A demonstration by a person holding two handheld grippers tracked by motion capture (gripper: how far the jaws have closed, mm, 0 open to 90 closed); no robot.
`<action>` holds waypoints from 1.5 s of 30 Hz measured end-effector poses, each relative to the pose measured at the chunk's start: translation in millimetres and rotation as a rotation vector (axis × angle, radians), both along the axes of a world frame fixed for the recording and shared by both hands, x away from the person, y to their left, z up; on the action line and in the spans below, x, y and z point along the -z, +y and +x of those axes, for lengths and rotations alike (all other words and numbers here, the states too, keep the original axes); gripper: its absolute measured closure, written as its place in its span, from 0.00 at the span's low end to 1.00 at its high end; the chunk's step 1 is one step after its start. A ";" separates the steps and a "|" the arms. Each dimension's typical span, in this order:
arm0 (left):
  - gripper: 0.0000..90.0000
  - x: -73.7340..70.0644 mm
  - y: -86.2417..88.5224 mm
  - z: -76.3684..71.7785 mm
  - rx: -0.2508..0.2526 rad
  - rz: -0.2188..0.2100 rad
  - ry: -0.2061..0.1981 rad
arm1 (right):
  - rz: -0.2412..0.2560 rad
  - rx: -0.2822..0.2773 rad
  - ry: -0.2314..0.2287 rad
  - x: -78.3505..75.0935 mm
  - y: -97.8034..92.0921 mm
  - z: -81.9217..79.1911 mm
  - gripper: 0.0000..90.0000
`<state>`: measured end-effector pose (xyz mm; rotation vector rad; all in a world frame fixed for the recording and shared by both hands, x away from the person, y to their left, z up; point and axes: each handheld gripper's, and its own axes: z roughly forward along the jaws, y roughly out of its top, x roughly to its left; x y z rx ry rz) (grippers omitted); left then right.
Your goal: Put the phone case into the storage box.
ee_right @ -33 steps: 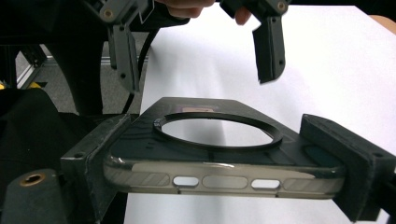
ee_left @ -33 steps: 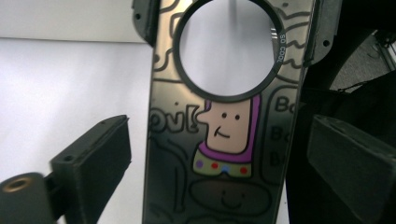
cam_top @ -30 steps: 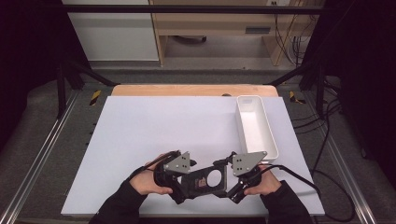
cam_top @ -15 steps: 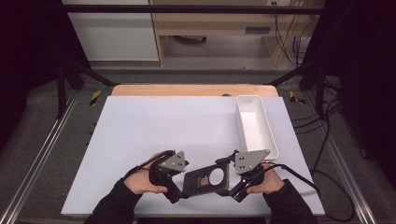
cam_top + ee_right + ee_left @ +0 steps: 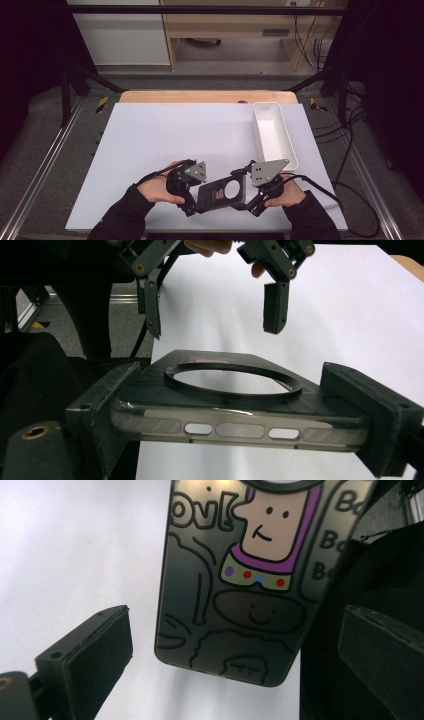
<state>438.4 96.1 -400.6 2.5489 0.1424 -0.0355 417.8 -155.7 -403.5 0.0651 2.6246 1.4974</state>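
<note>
A dark translucent phone case (image 5: pixel 220 192) with a round ring and cartoon drawings (image 5: pixel 240 580) is held just above the white mat near the table's front edge. My right gripper (image 5: pixel 253 196) is shut on one short end of the case (image 5: pixel 235 405), one jaw on each long side. My left gripper (image 5: pixel 191 196) is at the case's other end, open. Its pads (image 5: pixel 95 652) stand apart on either side of that end without touching it. In the right gripper view the left gripper (image 5: pixel 212 315) hangs open just past the far end of the case.
A long white tray (image 5: pixel 274 150) stands at the right side of the white mat (image 5: pixel 190 135). A strip of wooden table (image 5: pixel 200 96) shows behind the mat. Cables (image 5: pixel 345 200) trail off the right edge, and metal rails run along both sides.
The left gripper has shifted slightly left along the case's end and its jaws now stand off the case. The right gripper keeps its hold and has barely moved.
</note>
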 end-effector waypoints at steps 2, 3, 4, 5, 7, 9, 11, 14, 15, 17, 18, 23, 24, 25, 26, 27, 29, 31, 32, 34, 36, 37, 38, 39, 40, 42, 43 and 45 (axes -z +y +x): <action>0.01 0.1 -2.9 0.5 0.003 0.007 -0.003 | -0.003 0.000 0.000 -1.0 0.5 0.4 0.14; 0.01 -0.1 -3.6 0.5 0.006 0.009 -0.001 | -0.007 0.000 0.000 -1.5 0.8 0.8 0.14; 0.01 -0.1 -5.0 0.4 0.011 0.013 -0.005 | -0.010 0.000 -0.001 -1.9 0.9 1.1 0.14; 0.01 0.1 -6.2 0.1 0.012 0.013 -0.005 | -0.014 -0.002 0.005 -2.5 1.0 1.6 0.14; 0.01 0.6 -8.0 -0.4 0.019 0.018 -0.006 | -0.022 -0.003 0.009 -3.2 1.9 1.9 0.14; 0.01 1.2 -9.9 -1.1 0.030 0.025 -0.011 | -0.034 -0.005 0.010 -4.0 3.1 2.4 0.14; 0.01 1.9 -11.3 -1.7 0.033 0.027 -0.012 | -0.043 -0.007 0.010 -5.1 4.3 2.9 0.14; 0.01 2.6 -12.7 -2.1 0.035 0.031 -0.016 | -0.054 -0.013 0.011 -7.4 6.8 4.1 0.14; 0.01 3.0 -13.2 -2.2 0.037 0.032 -0.017 | -0.059 -0.013 0.012 -8.3 7.7 4.5 0.14; 0.01 3.4 -14.1 -2.2 0.038 0.033 -0.019 | -0.067 -0.017 0.014 -9.9 9.5 5.3 0.14; 0.01 3.6 -14.7 -2.1 0.040 0.034 -0.017 | -0.074 -0.019 0.013 -10.9 10.6 6.0 0.14; 0.01 5.6 -17.5 -1.4 0.044 0.047 -0.020 | -0.107 -0.025 0.010 -13.8 16.1 7.7 0.14; 0.01 6.0 -17.9 -1.0 0.045 0.048 -0.020 | -0.113 -0.028 0.009 -14.7 17.2 8.1 0.14; 0.01 6.2 -18.1 -0.7 0.044 0.050 -0.020 | -0.115 -0.028 0.009 -15.4 18.0 8.3 0.14; 0.01 6.5 -18.5 -0.4 0.045 0.051 -0.020 | -0.117 -0.030 0.008 -16.1 18.5 8.7 0.14; 0.01 7.0 -18.9 -0.3 0.047 0.055 -0.021 | -0.120 -0.032 0.009 -16.9 19.2 8.9 0.14; 0.01 8.0 -19.5 -0.1 0.047 0.063 -0.025 | -0.128 -0.032 0.008 -18.5 20.4 9.1 0.14; 0.01 8.9 -20.0 -0.1 0.047 0.069 -0.030 | -0.140 -0.035 0.006 -20.6 21.9 9.0 0.14; 0.02 9.3 -20.2 0.2 0.046 0.071 -0.028 | -0.142 -0.037 0.003 -21.5 22.5 9.2 0.14; 0.02 9.5 -20.6 0.4 0.044 0.076 -0.029 | -0.146 -0.038 0.001 -23.6 24.0 9.0 0.14; 0.02 10.1 -21.1 0.6 0.046 0.082 -0.030 | -0.154 -0.042 -0.004 -25.6 26.3 8.9 0.14; 0.02 10.4 -21.3 0.7 0.046 0.084 -0.030 | -0.160 -0.045 -0.006 -26.4 27.4 8.9 0.14; 0.02 11.0 -21.7 0.9 0.044 0.091 -0.032 | -0.162 -0.046 -0.007 -27.0 28.2 8.7 0.14; 0.03 11.5 -21.9 0.9 0.042 0.094 -0.033 | -0.167 -0.049 -0.009 -27.9 29.5 8.7 0.14; 0.03 11.9 -22.1 1.1 0.040 0.096 -0.033 | -0.168 -0.050 -0.010 -28.6 30.5 8.7 0.14; 0.03 12.8 -23.0 1.3 0.044 0.105 -0.036 | -0.169 -0.054 -0.014 -29.7 32.1 8.8 0.14; 0.04 13.1 -23.4 1.4 0.046 0.108 -0.035 | -0.169 -0.054 -0.013 -30.0 32.7 8.8 0.14; 0.05 13.7 -24.8 0.9 0.045 0.110 -0.036 | -0.174 -0.056 -0.014 -30.1 33.5 9.0 0.14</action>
